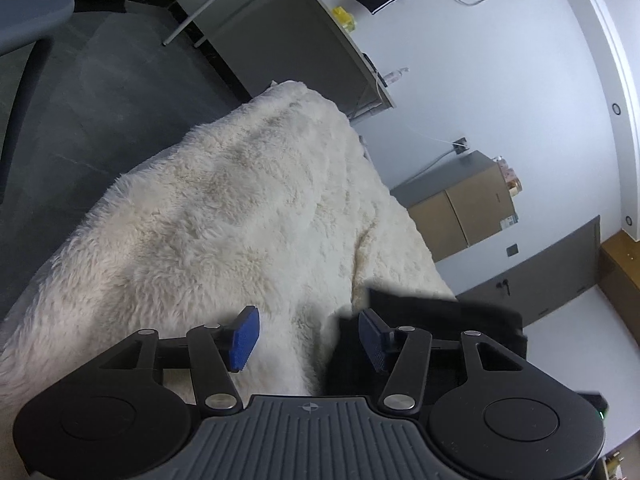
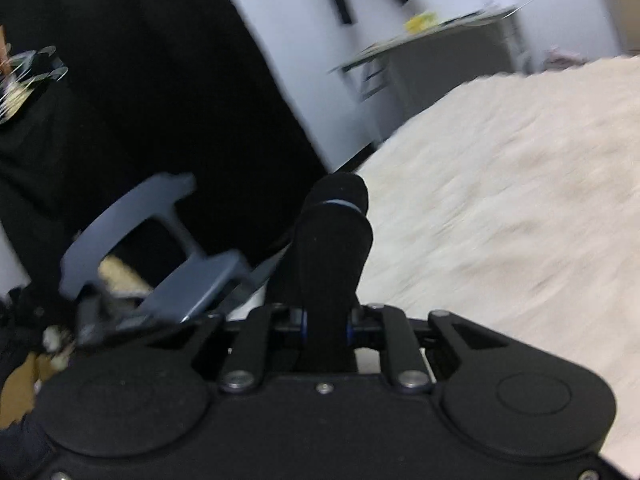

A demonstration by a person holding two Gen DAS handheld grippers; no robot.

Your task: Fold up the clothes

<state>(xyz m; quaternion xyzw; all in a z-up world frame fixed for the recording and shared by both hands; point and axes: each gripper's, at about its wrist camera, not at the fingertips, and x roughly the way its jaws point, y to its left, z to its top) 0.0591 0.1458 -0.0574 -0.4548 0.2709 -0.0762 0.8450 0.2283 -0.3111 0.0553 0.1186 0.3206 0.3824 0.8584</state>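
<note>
Left gripper: jaws are spread, blue pads bare, nothing pinched. Between and ahead of the jaws only the cream fleece blanket is seen. Just outside the right-hand jaw a dark garment lies on the fleece, touching or nearly touching that pad's outer side; which cannot be told. What kind of garment it is cannot be made out either.

Right gripper: jaws are drawn close and pinched on a black sock, which stands up ahead of the jaws, a thin pale-blue stripe crossing near its far end. The sock appears doubled, two layers being seen one over the other. To the left of the jaws a grey chair is seen; to the right, the fleece again. The view is smeared by motion.

Progress, as judged: the task is at an early or middle stage. One sock is gripped and lifted clear of the fleece, not yet laid down finished. The dark garment by the left jaws is not visibly folded. No stack of finished items is in view.

Writing: none that can be read. A small label on a distant cardboard box is too small to read.
</note>
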